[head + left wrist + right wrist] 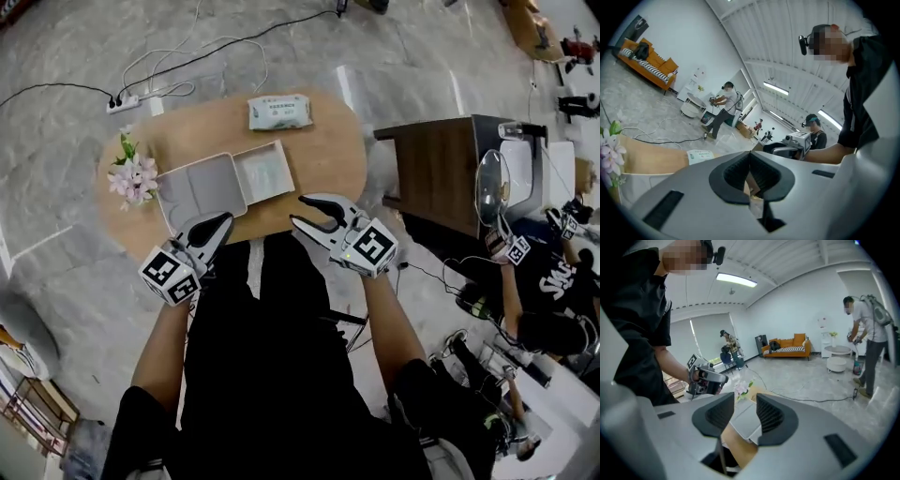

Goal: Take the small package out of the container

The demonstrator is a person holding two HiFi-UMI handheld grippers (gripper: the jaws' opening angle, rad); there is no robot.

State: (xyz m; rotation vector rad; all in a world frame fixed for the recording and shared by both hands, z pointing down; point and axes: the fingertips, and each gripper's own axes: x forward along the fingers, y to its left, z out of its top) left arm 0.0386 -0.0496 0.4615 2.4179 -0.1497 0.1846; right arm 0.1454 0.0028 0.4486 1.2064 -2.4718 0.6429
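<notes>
- The left gripper (pixel 223 222) is held low in front of the person's body, at the near edge of the worktop (pixel 328 150). Its fingers (pixel 736 171) are pressed together with nothing between them, so it is judged to be on standby.
- The right gripper (pixel 298 209) is held just beside it, aimed at the container (pixel 197 187). Its fingers (pixel 771 416) are spread and empty, and the container is framed in the gap beyond them. This is judged to be readiness for the grasp.
- The container is laid open on the worktop, with the grey half folded out to the left so that the contents are exposed from above.
- The small package (pixel 265 174) is taken to be the pale flat rectangle in the right half. It is not yet touched, and finer detail cannot be resolved.
- A wet-wipes pack (pixel 279 112) is noted at the far edge, well apart from the container and outside the reach path.
- Flowers (pixel 131 176) are noted at the left end of the worktop, just beside the container.
</notes>
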